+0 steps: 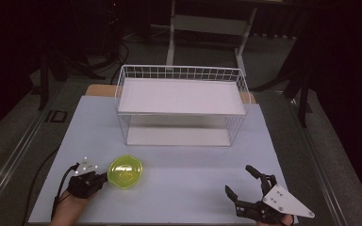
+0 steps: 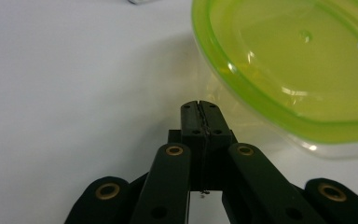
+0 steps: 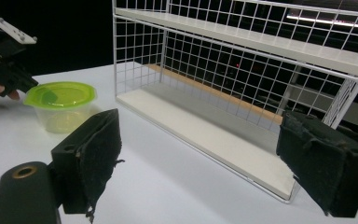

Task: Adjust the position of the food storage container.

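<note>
1. The green-lidded container (image 1: 125,172) sits on the table (image 1: 179,188), near its front left, just beside the left tongs (image 1: 104,177), which lie to its left.
2. The left tongs are pressed fully together, gripping nothing, tips level with the container's rim.
3. The right tongs (image 1: 238,181) rest well apart, spread wide and empty, aimed toward the wire shelf (image 1: 181,103).

We count one clear plastic tub with a lime-green lid (image 1: 125,172), one white wire-grid rack (image 1: 183,104) fitted with two flat white shelves, and one pale blue-white table top (image 1: 179,188) beneath them. We also count two black two-jaw grippers, the left gripper (image 1: 104,177) and the right gripper (image 1: 239,181), one to each hand.
</note>
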A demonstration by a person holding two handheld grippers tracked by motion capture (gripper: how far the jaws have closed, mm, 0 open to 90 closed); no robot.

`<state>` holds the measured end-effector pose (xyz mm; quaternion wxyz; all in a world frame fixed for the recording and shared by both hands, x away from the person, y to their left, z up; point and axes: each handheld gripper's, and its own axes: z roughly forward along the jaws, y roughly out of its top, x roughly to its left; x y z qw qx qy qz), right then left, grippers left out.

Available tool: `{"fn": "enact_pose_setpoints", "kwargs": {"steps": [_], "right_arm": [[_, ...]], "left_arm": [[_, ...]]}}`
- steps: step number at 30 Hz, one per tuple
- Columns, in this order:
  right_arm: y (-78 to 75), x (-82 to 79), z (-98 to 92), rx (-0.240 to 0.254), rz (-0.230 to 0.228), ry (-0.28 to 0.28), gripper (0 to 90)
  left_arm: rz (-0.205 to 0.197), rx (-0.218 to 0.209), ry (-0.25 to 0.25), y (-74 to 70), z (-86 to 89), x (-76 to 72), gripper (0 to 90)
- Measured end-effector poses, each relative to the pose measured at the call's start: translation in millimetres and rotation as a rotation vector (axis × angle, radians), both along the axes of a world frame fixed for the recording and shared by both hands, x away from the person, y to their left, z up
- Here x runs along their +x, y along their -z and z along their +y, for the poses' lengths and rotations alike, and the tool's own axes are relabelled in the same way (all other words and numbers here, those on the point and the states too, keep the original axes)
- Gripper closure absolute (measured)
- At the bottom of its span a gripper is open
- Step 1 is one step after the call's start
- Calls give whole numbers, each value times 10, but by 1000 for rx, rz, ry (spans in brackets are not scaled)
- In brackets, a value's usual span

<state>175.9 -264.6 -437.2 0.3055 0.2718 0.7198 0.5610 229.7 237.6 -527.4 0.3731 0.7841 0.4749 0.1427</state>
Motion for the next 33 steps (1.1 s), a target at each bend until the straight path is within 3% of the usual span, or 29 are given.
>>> {"fn": "enact_pose_setpoints", "kwargs": {"steps": [6, 12, 18, 24, 28, 30, 32, 33], "right_arm": [[-3, -3, -1, -2, -4, 1, 137], [-5, -10, 4, -4, -5, -1, 137], [-11, -14, -7, -3, -8, 0, 137], [-15, -14, -19, -4, -11, 0, 137], [-13, -17, -21, -5, -9, 1, 137], [-13, -14, -25, -4, -11, 1, 138], [-13, -11, -23, -5, -10, 0, 138], [-12, -10, -19, -5, -9, -1, 138]], "left_arm": [[0, -31, 52, -32, -206, -29, 900], [36, -29, 96, 0, -473, 7, 900], [55, -66, 181, 6, -801, 5, 900], [69, -64, 238, 8, -1026, -12, 900], [69, -57, 224, -18, -999, -9, 900], [54, -33, 181, -50, -888, 31, 900], [55, -41, 160, -53, -844, 68, 900], [44, -43, 127, -66, -778, 154, 900]]}}
